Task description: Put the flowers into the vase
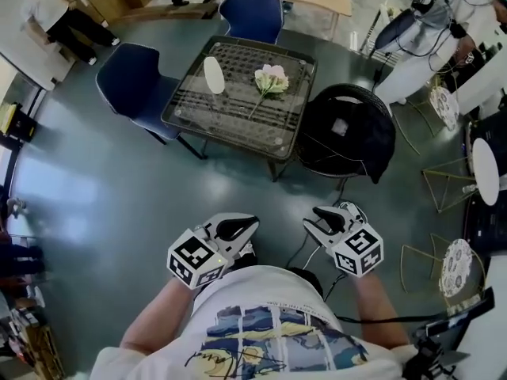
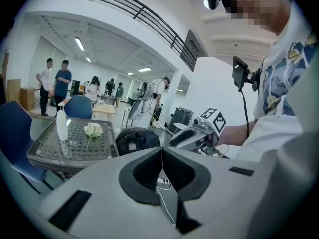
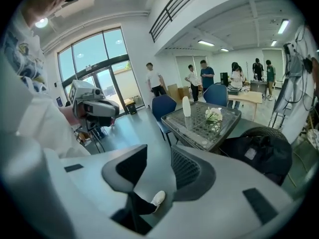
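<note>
The flowers (image 1: 270, 80) lie flat on the glass table (image 1: 226, 137), with the white vase (image 1: 214, 75) upright near them (blue chairs (image 1: 131, 81) alongside). Grey floor (image 1: 119, 204) all round. The left gripper (image 1: 238, 228) has its jaws pressed together on nothing; the right gripper (image 1: 321, 220) has its jaws apart, empty.

1. vase (image 1: 214, 75) upright on table (image 1: 238, 113), left part.
2. flowers (image 1: 270, 80) lie on table, right of vase, not touching it.
3. left chair (image 1: 131, 81) at table's left side, rear chair (image 1: 252, 10) behind table, right chair (image 1: 346, 133) at its right corner.
4. left hand-held gripper (image 1: 250, 222) and right hand-held gripper (image 1: 310, 222) side by side above floor (image 1: 119, 196), in front of table, well apart from it.
</note>
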